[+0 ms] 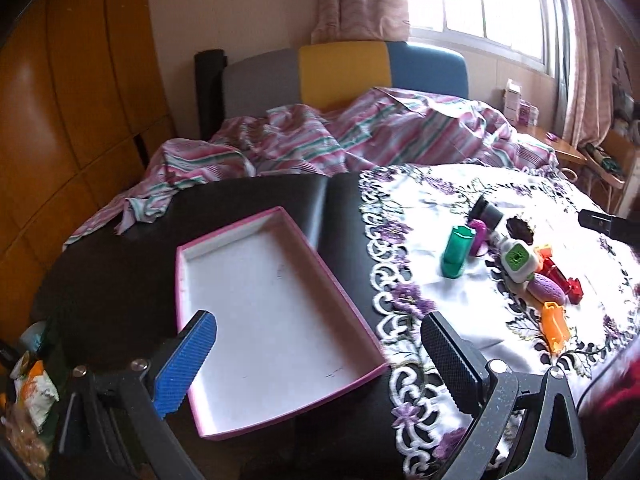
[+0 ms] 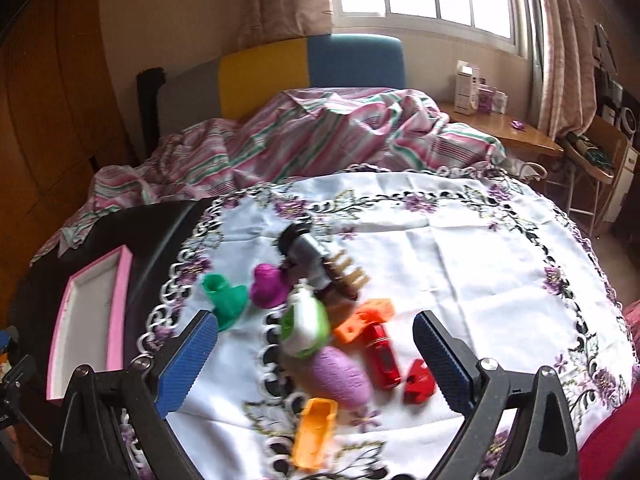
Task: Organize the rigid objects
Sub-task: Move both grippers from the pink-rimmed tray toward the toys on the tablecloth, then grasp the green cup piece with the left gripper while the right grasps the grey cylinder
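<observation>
Left wrist view showed the left hand-held gripper [image 1: 320, 364] with its jaws spread wide and nothing between them, hovering over the near end of a shallow pink-rimmed tray [image 1: 280, 216] with a bare white floor. The tray lay on a black surface [image 1: 120, 280], just left of a white tablecloth [image 1: 440, 200] edged with purple flower embroidery.

On the cloth, to the right of the tray and well apart from it, sat a cluster of small rigid objects: a green piece [image 1: 456, 250] standing upright, a magenta piece [image 1: 479, 234] just behind it, a dark cylinder [image 1: 486, 212] lying tilted, a white and green block [image 1: 518, 260], a lilac oval [image 1: 546, 285], a red piece [image 1: 560, 276] and an orange piece [image 1: 555, 326] nearest the camera.

Right wrist view showed the right hand-held gripper [image 2: 316, 364] likewise open and empty, poised above that same cluster, with the lilac oval [image 2: 340, 376], red piece [image 2: 382, 360] and orange piece [image 2: 316, 428] lying between its blue-padded fingers [image 2: 184, 364]. The green piece [image 2: 226, 298] sat near its left finger. The tray [image 2: 120, 300] showed at the left edge. A striped bedspread [image 2: 320, 136] lay rumpled behind the surface.
</observation>
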Motion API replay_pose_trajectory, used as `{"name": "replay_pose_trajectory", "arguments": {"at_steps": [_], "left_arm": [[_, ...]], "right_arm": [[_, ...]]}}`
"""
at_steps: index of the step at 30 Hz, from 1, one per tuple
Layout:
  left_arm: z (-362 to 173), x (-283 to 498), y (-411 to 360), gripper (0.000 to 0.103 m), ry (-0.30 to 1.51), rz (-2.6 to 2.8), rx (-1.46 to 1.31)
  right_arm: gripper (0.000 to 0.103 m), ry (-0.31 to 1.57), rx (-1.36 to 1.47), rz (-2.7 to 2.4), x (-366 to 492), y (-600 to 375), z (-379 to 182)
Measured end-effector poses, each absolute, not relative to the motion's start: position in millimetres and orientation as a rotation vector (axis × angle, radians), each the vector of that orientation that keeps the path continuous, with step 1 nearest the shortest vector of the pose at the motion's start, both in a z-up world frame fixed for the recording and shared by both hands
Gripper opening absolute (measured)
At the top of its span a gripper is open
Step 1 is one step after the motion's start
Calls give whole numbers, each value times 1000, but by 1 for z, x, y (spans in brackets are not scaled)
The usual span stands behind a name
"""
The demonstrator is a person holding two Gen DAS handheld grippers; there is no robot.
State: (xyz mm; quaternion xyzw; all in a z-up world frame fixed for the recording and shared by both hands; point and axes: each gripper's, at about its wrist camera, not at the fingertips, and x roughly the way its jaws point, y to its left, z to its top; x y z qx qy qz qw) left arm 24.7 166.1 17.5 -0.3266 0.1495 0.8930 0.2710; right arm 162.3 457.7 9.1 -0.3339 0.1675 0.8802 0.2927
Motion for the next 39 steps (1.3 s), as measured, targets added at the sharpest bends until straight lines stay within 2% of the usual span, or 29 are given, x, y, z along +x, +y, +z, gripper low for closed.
{"name": "replay_pose_trajectory", "arguments": {"at_steps": [4,13,15,17,25,27,28,29,31,36,39], "left_arm": [[11,26,199,103,440,2277,-895],[-6,11,294,102,508,2024,-895],[-18,2,313,95,526,2005,-917],[-31,-8,333,83,535,1980,-952],[-70,-33,402,81,632,1981,-967],[-80,-43,412,62,632,1961,-1000],[-85,-47,415,36,626,1949,-1020],[-89,-53,415,35,598,1945,-1062],[-89,-56,408,35,522,1953,-1084],[-65,-41,379,35,473,1969,-1039],[-49,-32,354,35,418,1961,-1019]], "right_arm": [[100,489,-870,2302,175,495,-4],[100,710,-778,2222,204,534,-24],[100,737,-755,2223,207,537,-23],[100,765,-754,2218,209,539,-23],[100,752,-752,2225,206,539,-22],[100,763,-762,2220,206,541,-25],[100,768,-770,2217,205,541,-26],[100,765,-780,2218,204,541,-27],[91,750,-800,2221,201,539,-29],[76,819,-885,2278,186,532,-36],[74,826,-971,2357,158,523,-35]]}}
